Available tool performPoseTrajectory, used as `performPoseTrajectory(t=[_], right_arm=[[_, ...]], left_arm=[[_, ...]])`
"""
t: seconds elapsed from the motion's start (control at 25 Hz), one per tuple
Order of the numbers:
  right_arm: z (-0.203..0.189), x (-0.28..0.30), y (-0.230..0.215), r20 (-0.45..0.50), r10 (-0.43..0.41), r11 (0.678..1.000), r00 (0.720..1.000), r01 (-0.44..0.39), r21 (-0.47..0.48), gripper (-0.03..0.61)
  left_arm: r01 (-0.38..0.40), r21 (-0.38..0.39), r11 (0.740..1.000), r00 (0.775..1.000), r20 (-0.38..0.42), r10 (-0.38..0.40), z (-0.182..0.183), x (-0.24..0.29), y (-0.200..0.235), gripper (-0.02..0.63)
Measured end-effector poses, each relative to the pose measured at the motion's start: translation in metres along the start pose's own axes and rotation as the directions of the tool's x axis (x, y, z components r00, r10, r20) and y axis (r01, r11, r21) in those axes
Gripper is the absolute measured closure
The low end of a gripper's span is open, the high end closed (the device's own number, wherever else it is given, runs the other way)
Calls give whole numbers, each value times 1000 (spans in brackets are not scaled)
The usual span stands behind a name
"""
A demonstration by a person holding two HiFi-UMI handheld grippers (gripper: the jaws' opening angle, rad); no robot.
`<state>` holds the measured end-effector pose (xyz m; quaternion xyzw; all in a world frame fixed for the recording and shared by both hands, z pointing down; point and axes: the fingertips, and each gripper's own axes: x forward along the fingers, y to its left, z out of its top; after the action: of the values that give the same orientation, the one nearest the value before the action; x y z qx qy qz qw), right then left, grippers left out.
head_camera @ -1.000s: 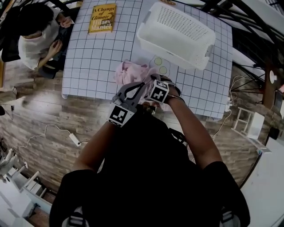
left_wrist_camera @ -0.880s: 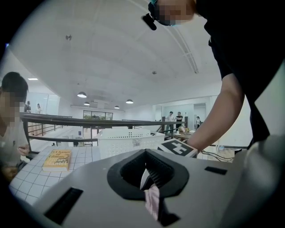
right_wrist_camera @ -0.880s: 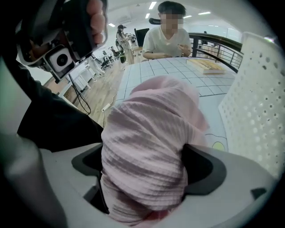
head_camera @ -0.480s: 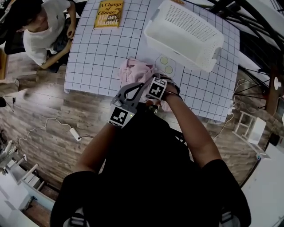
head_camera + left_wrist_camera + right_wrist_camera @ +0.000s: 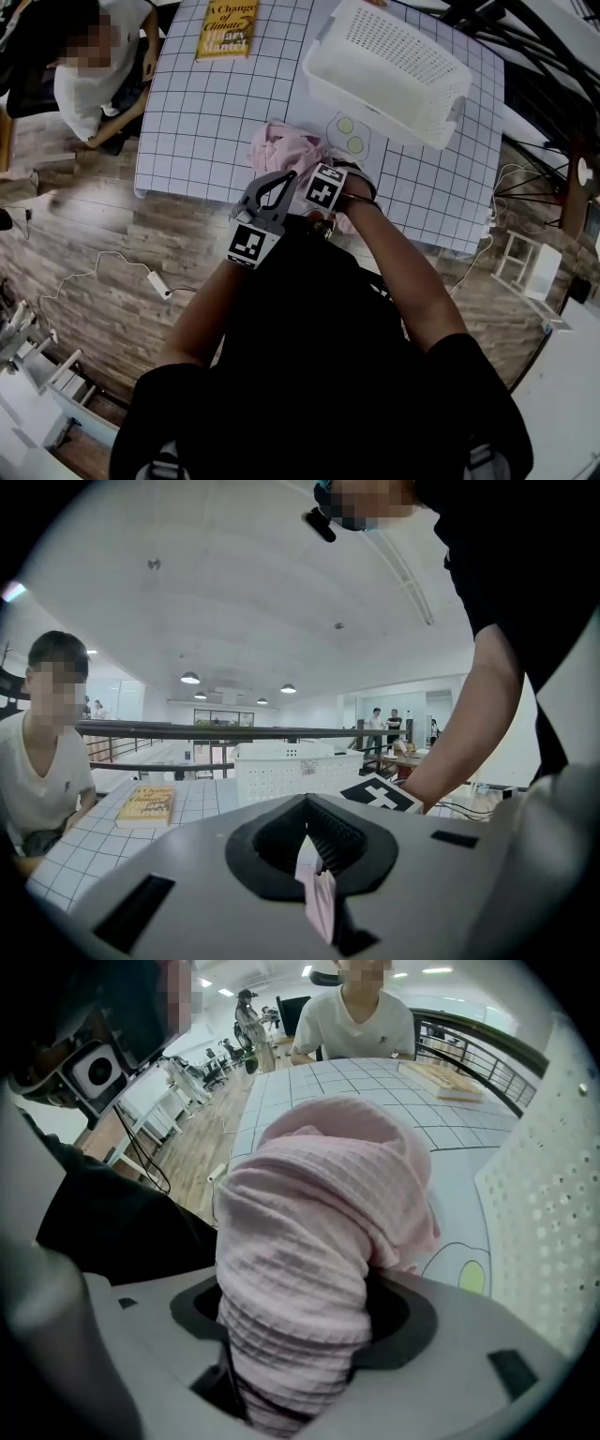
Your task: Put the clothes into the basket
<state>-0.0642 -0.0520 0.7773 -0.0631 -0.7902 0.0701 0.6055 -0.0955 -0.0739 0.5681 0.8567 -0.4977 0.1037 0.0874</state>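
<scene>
A pink waffle-knit cloth (image 5: 279, 148) lies bunched on the gridded table (image 5: 202, 122) near its front edge. My left gripper (image 5: 287, 177) is at the cloth's near side, shut on a thin pink fold (image 5: 319, 899) that shows between its jaws (image 5: 314, 874). My right gripper (image 5: 316, 174) is right beside it; its jaws are closing around a thick roll of the cloth (image 5: 314, 1232), which fills the gap and is squeezed at the base (image 5: 286, 1372). The white perforated basket (image 5: 370, 101) stands empty at the back right, its wall close by in the right gripper view (image 5: 544, 1204).
A yellow book (image 5: 226, 30) lies at the table's far left. A person in a white shirt (image 5: 89, 80) sits at the left side. A printed egg sticker (image 5: 347, 136) is on the table between cloth and basket. Cables run over the wooden floor (image 5: 112, 281).
The right gripper's marker cube has shifted slightly left and toward the cloth. The left gripper stays in about the same place at the cloth's near edge.
</scene>
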Motion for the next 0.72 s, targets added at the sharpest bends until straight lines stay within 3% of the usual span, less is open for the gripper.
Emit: performPoseTrajectory(t=[0.2, 0.72], right_arm=[[3, -11, 1, 11, 20, 999, 1000, -20, 34, 273], [3, -92, -9, 77, 21, 997, 997, -27, 77, 281]], left_arm=[[-7, 5, 1000, 1000, 3, 7, 3, -3, 6, 611], [4, 22, 1000, 999, 32, -5, 25, 1, 7, 611]])
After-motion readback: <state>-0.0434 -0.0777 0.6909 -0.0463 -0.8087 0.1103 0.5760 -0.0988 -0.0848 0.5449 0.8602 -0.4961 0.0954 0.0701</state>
